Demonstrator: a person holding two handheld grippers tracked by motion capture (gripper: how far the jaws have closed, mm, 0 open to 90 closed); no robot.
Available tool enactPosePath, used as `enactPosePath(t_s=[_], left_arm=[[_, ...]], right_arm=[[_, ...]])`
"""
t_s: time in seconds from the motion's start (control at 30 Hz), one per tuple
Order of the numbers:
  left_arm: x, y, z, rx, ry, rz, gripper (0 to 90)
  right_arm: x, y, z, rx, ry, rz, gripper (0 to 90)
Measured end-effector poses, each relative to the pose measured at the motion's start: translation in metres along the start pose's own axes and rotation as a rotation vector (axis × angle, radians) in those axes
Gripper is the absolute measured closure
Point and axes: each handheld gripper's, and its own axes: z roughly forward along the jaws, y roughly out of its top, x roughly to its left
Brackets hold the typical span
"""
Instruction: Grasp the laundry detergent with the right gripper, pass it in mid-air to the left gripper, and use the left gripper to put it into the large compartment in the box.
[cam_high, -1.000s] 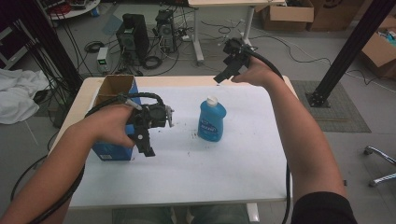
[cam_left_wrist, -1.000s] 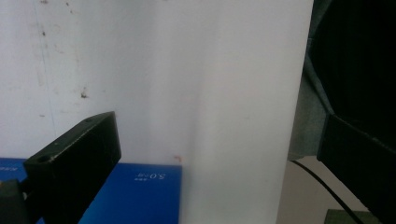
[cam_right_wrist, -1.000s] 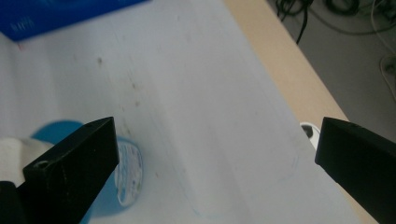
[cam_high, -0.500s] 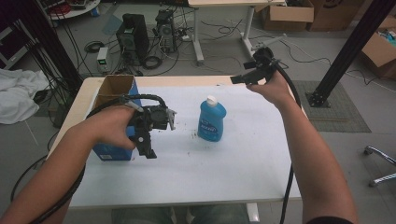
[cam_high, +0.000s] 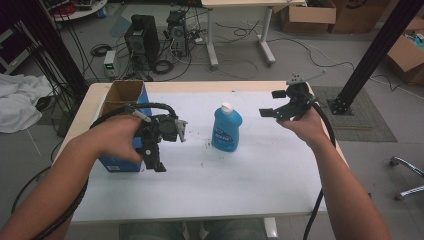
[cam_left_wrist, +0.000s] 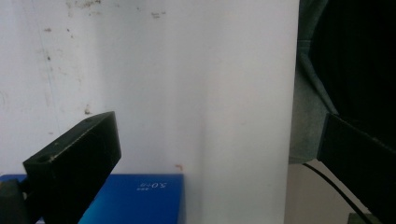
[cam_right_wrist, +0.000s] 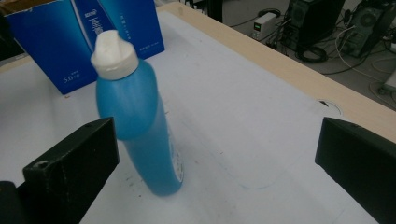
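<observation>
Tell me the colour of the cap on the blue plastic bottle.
White: the flip cap on the blue plastic bottle shows best in the right gripper view.

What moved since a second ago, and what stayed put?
The right hand-held gripper swung out to the right and then came down toward the table, jaws open, holding nothing. The left hand-held gripper stayed by the blue box. The blue bottle stayed standing.

"5.0" on blue box (cam_right_wrist: 70, 51)
</observation>
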Motion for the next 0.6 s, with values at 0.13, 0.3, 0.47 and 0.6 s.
enactPosePath(t_s=[0.13, 0.3, 0.47, 0.6], left_arm=[[-0.001, -0.001, -0.001, -0.003, 0.004, -0.001, 0.1], [-0.002, -0.002, -0.002, 0.000, 0.007, -0.004, 0.1], [-0.004, -0.002, -0.004, -0.002, 0.009, -0.007, 0.1], [-0.004, -0.003, -0.003, -0.002, 0.014, -0.008, 0.1]], right_arm=[[0.011, -0.013, -0.002, -0.026, 0.033, -0.012, 0.0], [0.023, -0.027, 0.009, -0.009, 0.068, -0.040, 0.0], [0.032, -0.032, 0.025, 0.024, 0.094, -0.074, 0.0], [0.037, -0.036, 0.037, 0.042, 0.116, -0.084, 0.0]])
